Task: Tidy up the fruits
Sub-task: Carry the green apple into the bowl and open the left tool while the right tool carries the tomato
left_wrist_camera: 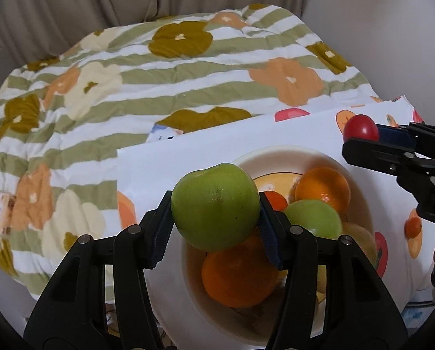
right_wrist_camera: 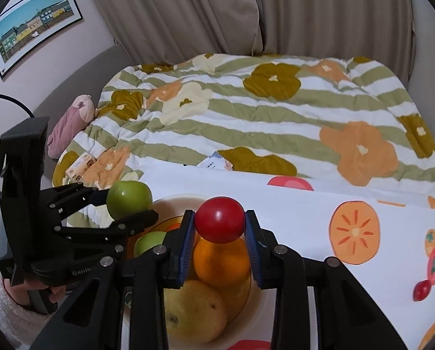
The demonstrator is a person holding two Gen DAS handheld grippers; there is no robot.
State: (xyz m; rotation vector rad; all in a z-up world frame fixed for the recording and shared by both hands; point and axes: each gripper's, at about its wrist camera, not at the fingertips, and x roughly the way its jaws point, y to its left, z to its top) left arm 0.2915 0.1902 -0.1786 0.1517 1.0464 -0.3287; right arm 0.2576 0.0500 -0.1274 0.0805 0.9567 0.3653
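Bed quilt fills the background. Left tongs clamp green apple above bowl; right tongs clamp red tomato above it. Bowl's 6 o'clock rim hidden.

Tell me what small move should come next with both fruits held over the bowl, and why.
Probably lower the left gripper a little and set the green apple among the fruit in the bowl. It hangs right above an orange, clamped between the pads, while the right gripper holds the red tomato nearby; going one at a time avoids a bump.
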